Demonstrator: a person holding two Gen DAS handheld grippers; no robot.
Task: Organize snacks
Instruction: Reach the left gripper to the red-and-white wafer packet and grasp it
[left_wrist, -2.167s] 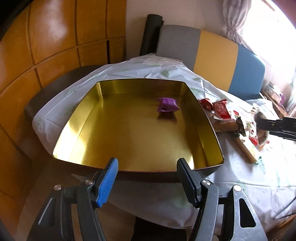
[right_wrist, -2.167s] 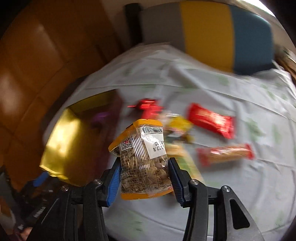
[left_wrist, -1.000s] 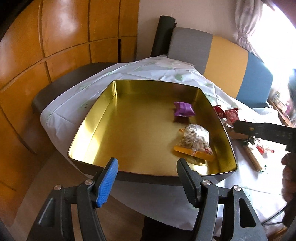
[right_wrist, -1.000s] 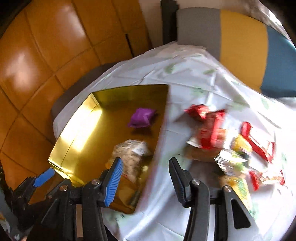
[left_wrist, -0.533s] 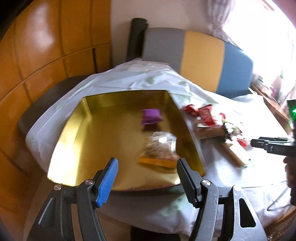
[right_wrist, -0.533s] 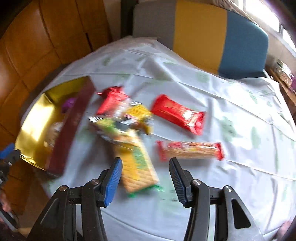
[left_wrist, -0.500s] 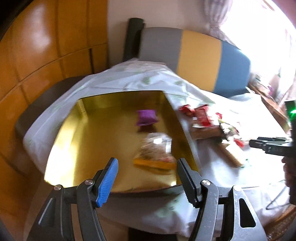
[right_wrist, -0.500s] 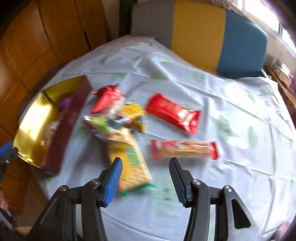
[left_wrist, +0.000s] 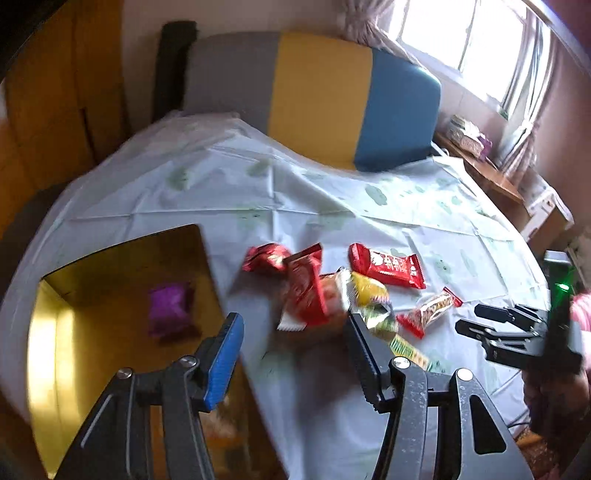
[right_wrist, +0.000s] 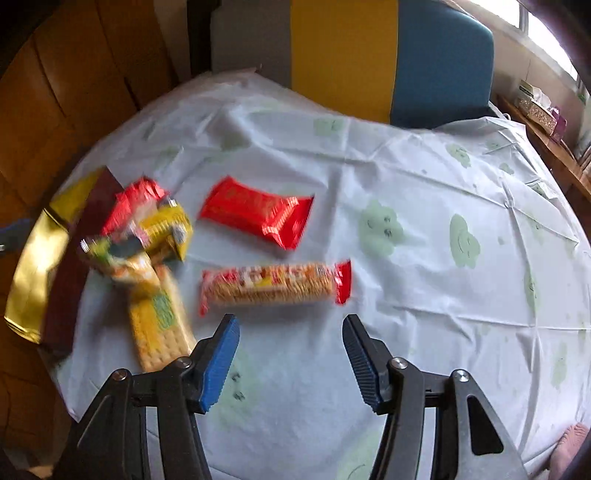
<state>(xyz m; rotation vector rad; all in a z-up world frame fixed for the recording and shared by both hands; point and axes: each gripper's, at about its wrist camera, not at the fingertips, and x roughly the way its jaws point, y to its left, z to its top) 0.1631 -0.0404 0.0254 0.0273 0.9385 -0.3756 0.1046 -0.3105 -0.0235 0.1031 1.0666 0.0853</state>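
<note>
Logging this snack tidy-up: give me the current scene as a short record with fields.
container: gold tin at the table's left edge
in the tin: purple packet
loose on the tablecloth: red wrapper, cracker sleeve, yellow cracker pack, mixed pile beside the tin
left gripper: open, nothing between the jaws, which have just been closing; near the pile
right gripper: open, nothing between the jaws, which have just been opening; just short of the cracker sleeve

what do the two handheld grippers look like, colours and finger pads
Both are black plastic clamp-style frames with silver pivot screws. On the left gripper and the right gripper, one finger wears a blue ribbed pad, the other a dark ribbed pad. The right unit shows a green indicator light in the left wrist view.
</note>
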